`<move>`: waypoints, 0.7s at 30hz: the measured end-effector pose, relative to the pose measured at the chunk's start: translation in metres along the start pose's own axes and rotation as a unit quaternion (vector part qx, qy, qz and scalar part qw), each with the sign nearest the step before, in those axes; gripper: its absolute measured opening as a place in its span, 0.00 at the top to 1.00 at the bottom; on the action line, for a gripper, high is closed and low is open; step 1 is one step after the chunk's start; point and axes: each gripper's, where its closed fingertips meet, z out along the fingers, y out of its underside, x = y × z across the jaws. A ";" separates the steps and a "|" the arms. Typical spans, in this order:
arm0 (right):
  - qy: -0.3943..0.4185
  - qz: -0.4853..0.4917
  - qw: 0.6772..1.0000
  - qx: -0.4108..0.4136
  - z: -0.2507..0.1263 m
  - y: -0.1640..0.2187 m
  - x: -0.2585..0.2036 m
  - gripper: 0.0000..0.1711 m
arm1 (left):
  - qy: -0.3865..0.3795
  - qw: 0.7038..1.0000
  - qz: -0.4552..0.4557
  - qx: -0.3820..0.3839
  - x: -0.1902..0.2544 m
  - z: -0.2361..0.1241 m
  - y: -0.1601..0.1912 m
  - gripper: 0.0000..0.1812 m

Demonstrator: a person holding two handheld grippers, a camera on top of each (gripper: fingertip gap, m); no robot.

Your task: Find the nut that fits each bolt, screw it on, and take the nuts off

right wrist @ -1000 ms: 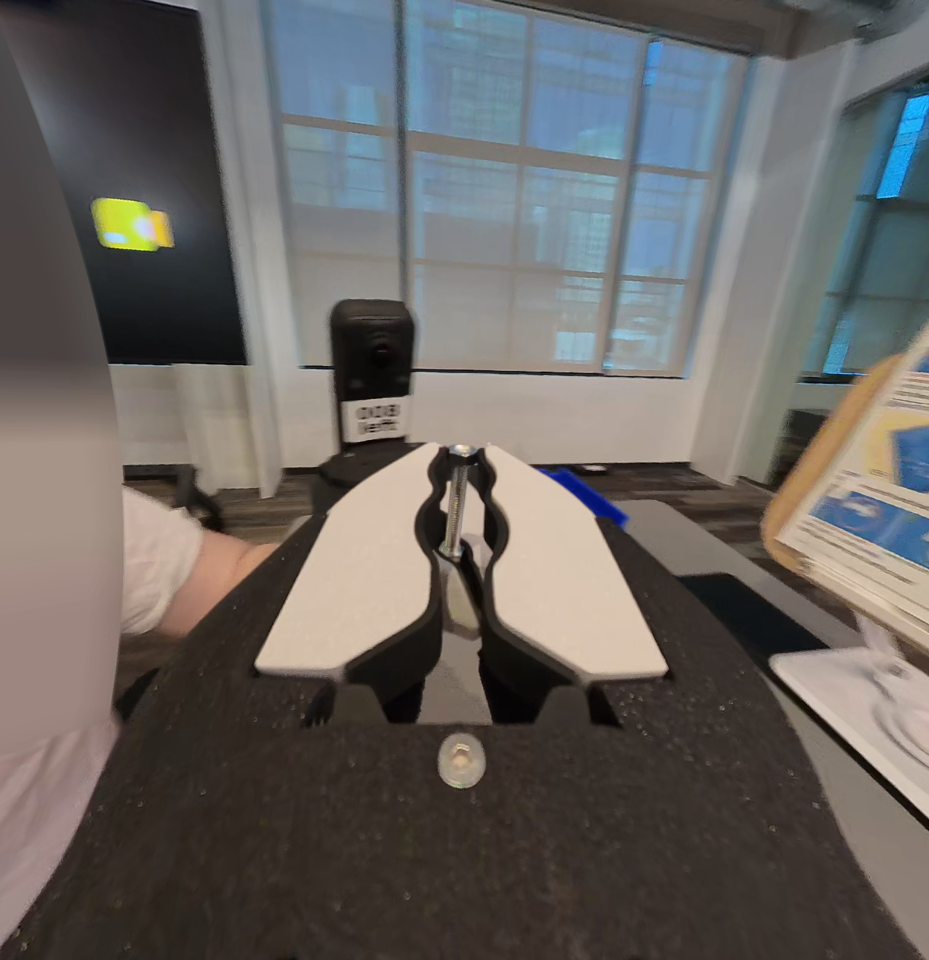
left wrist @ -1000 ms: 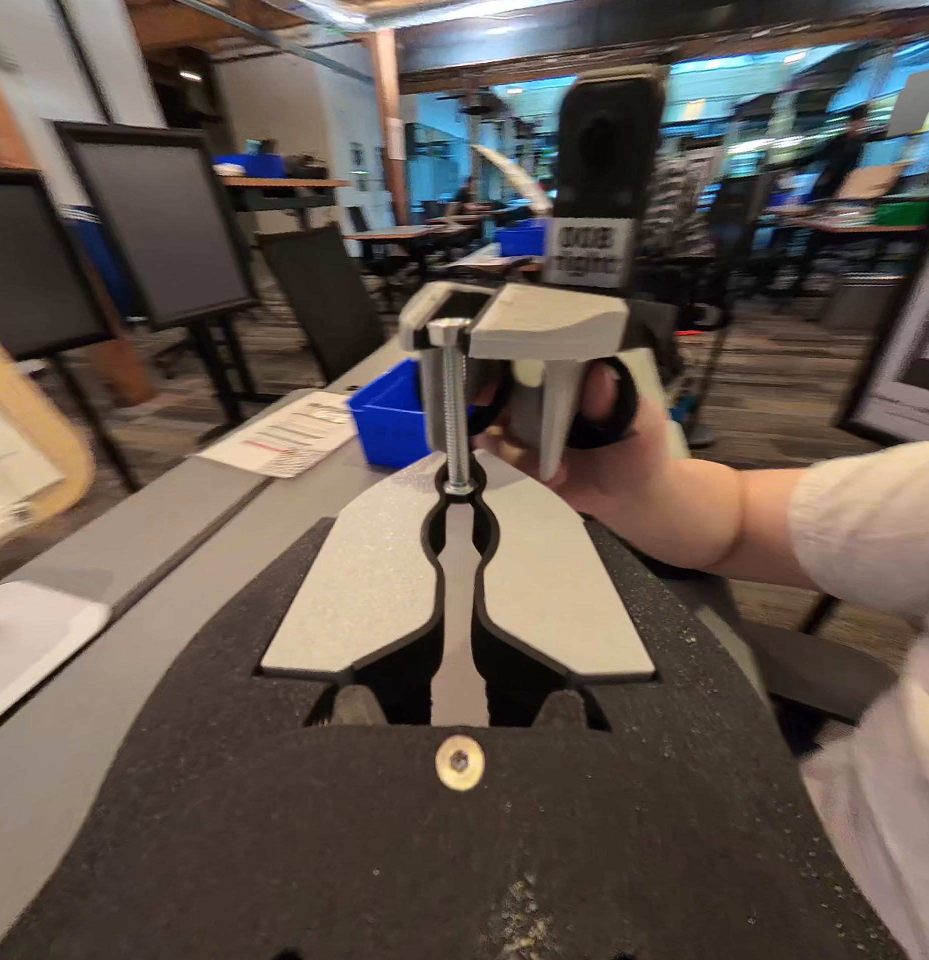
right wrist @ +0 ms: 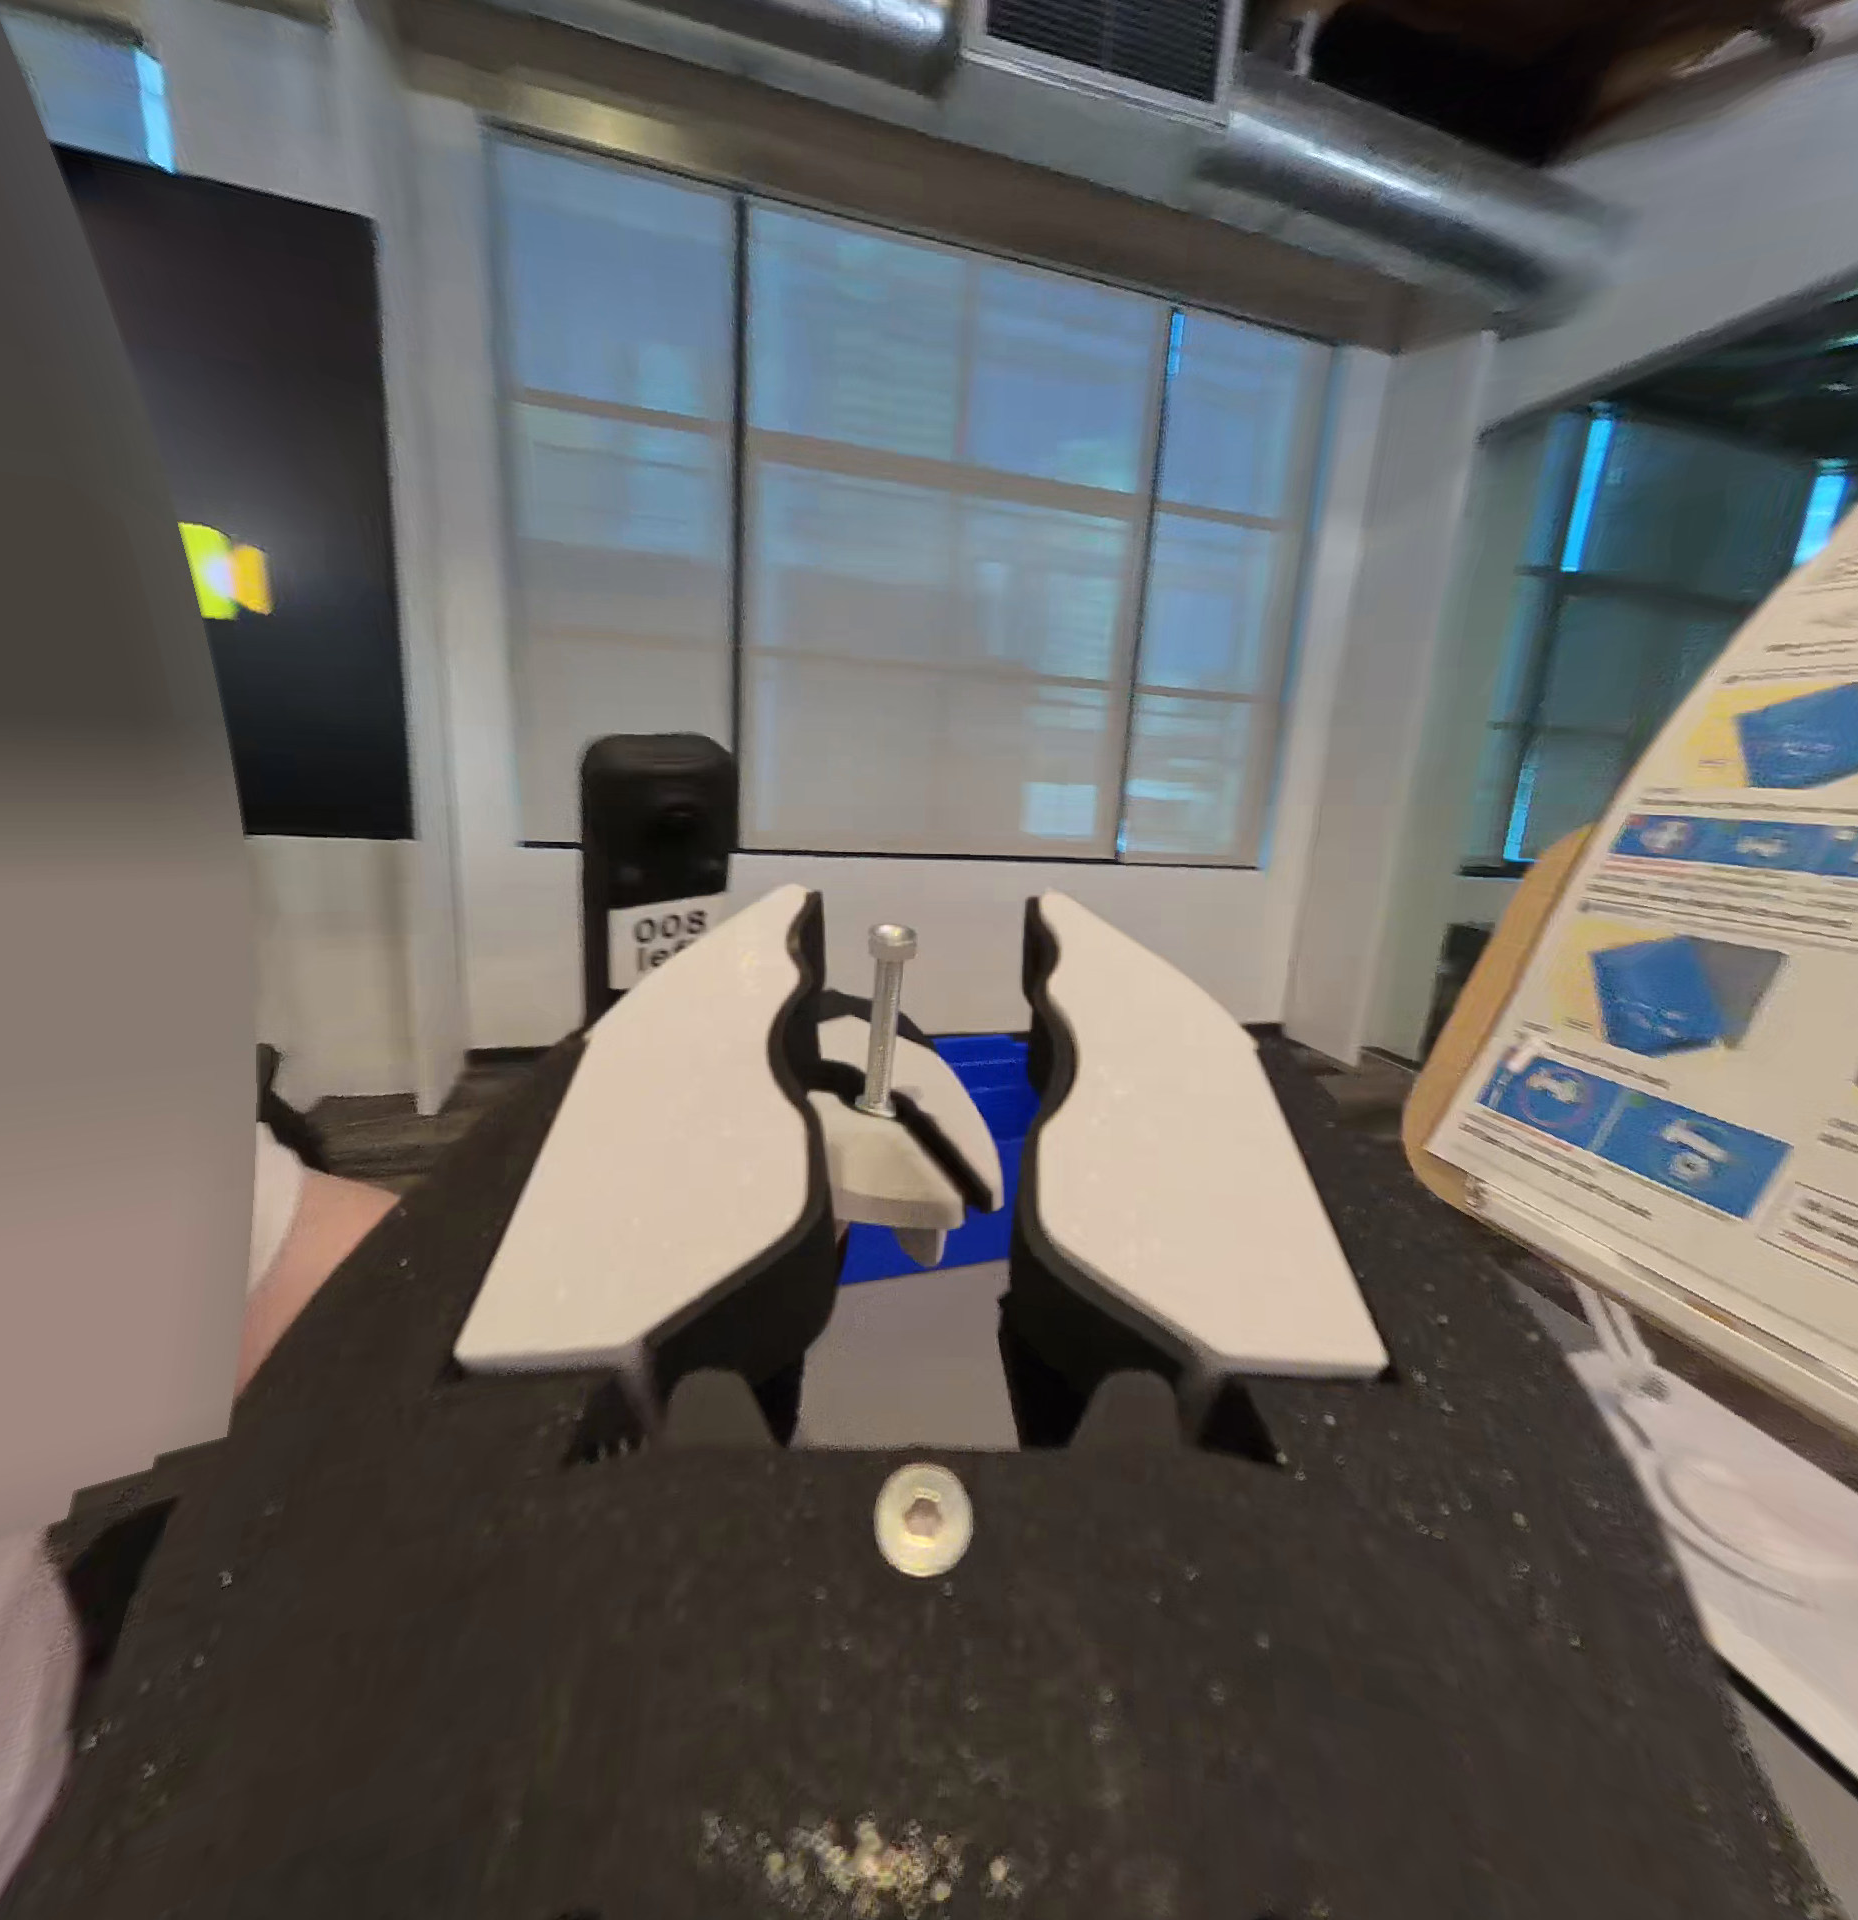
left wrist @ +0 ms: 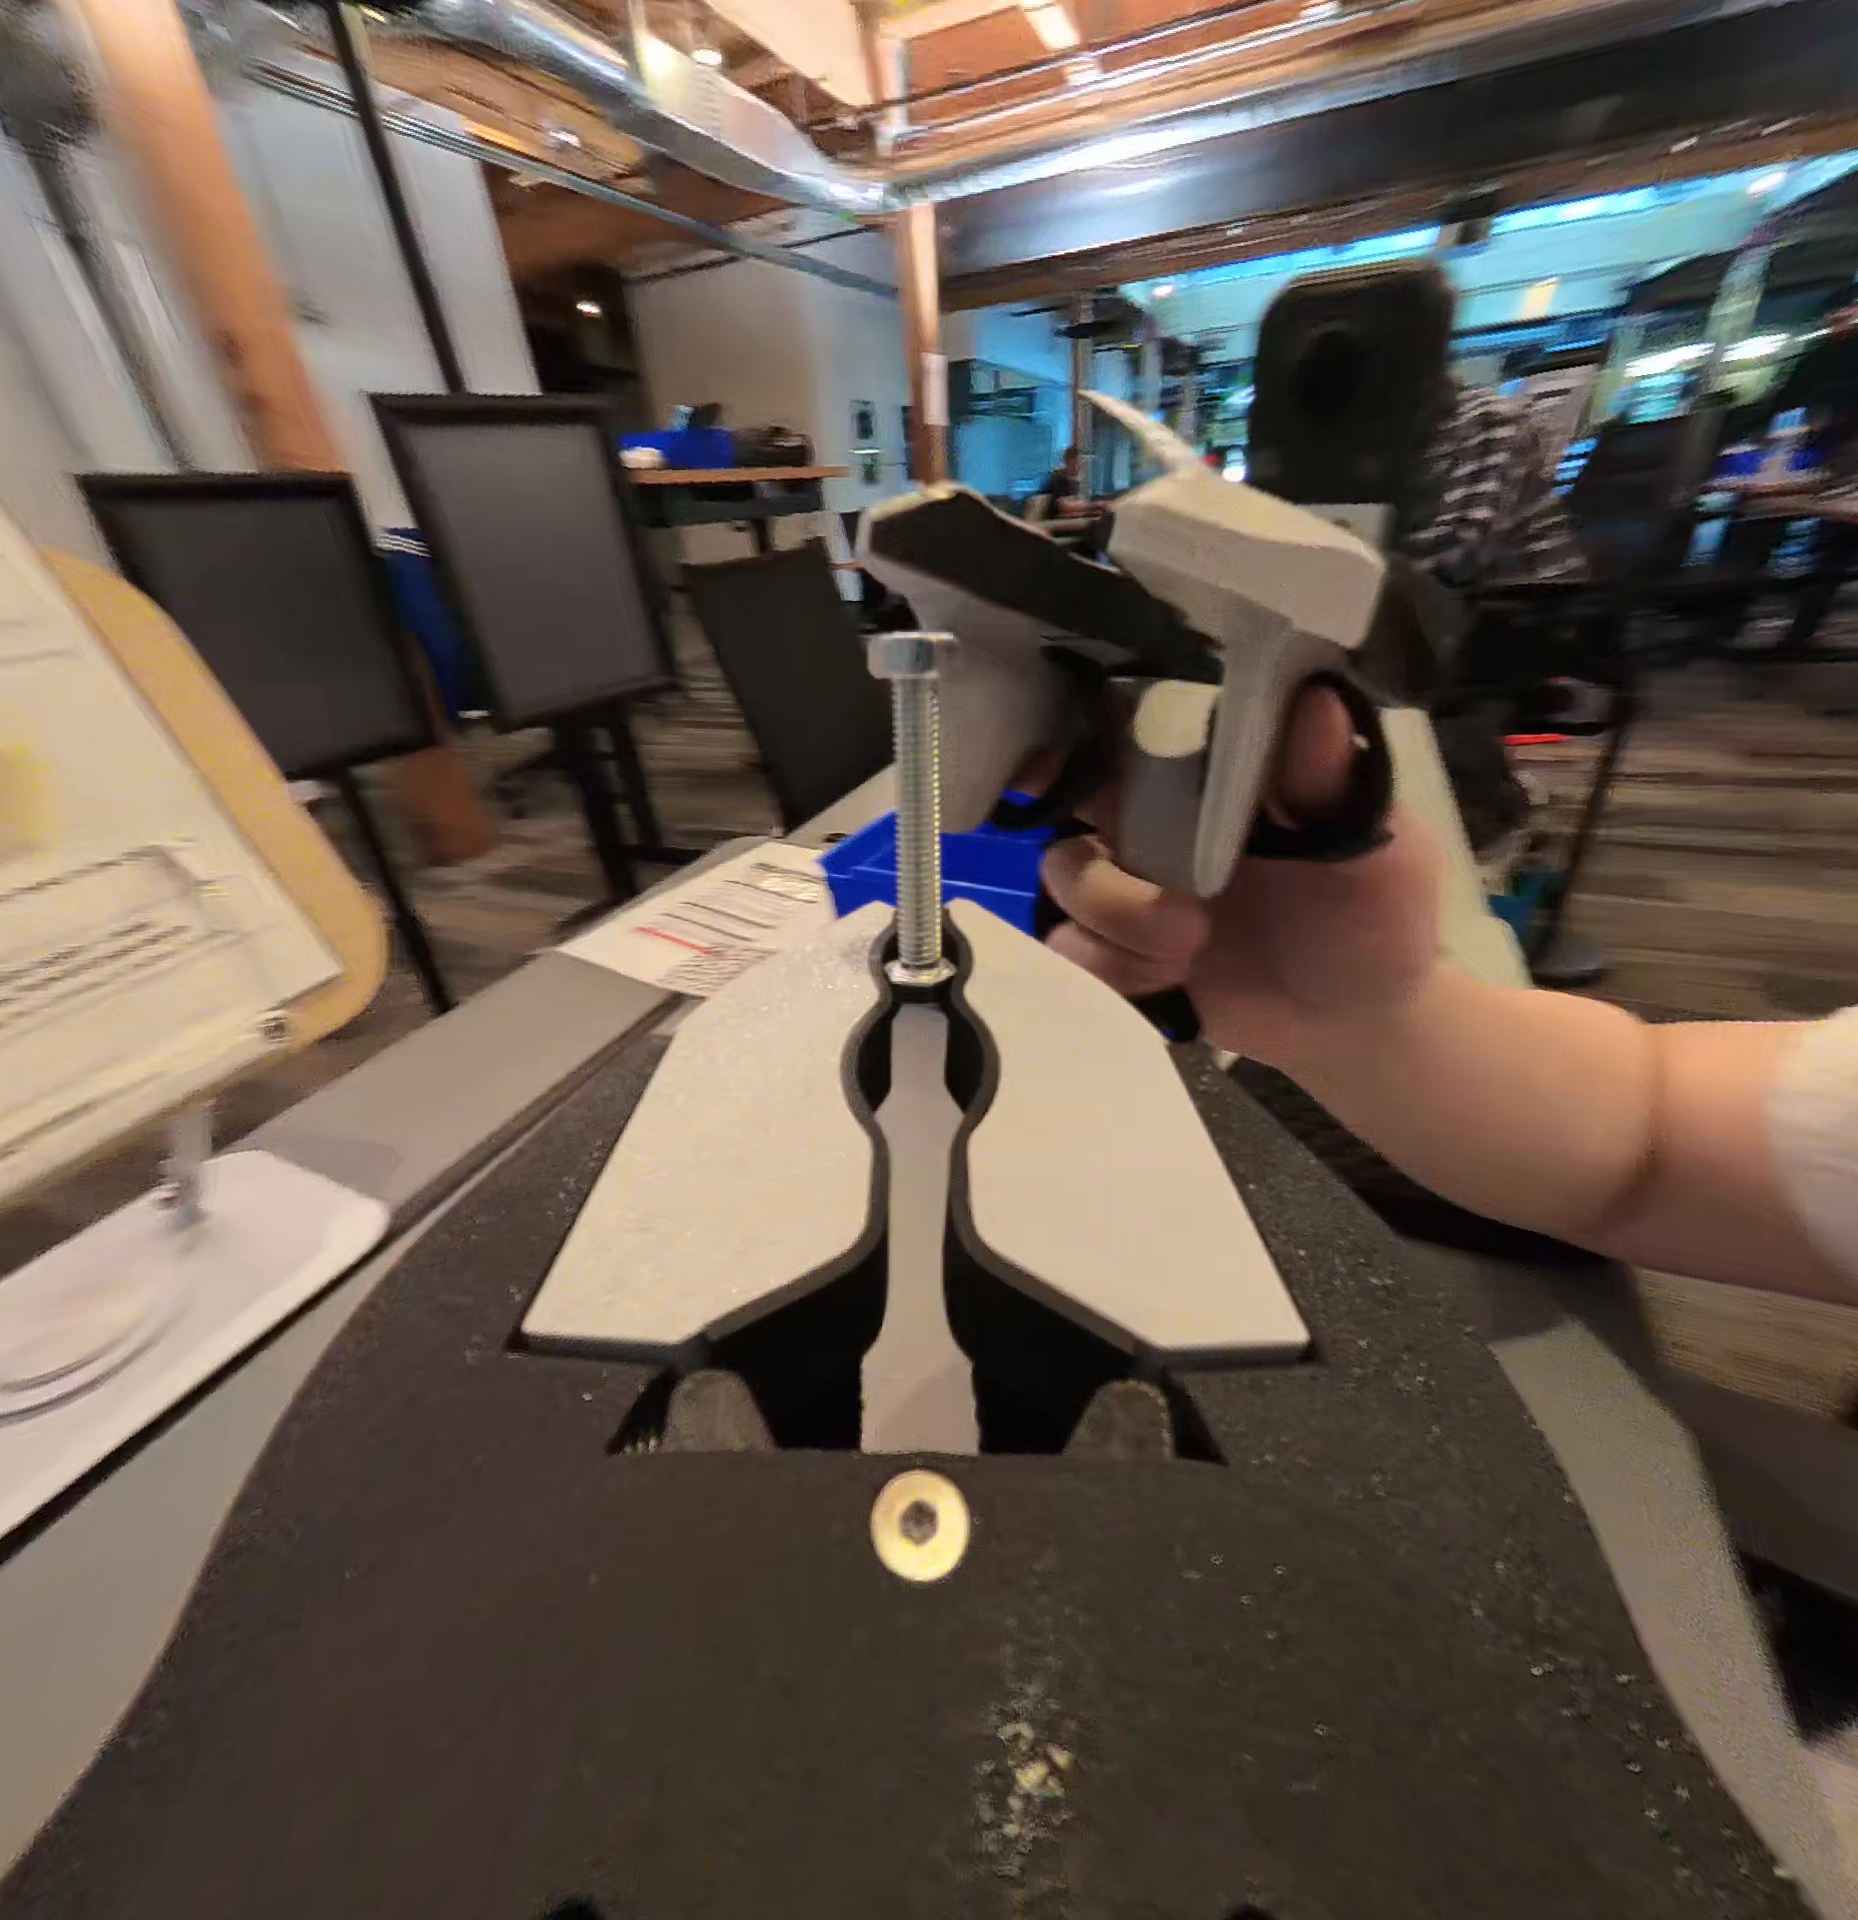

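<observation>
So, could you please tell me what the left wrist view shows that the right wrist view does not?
Only the left wrist view shows the nut at the bolt's lower end, pinched in the left gripper, the hand holding the right gripper, a paper sheet on the table, and black easel boards.

Only the right wrist view shows the right gripper's jaws spread wide, clear of the bolt, the windows, and the left gripper's camera.

Both show the bolt standing upright, the blue bin, and the tilted instruction board.
</observation>
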 end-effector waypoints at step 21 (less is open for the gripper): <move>-0.184 0.034 0.979 -0.086 0.000 0.017 -0.043 0.95 | 0.212 0.975 -0.056 -0.027 0.058 -0.002 0.002 0.98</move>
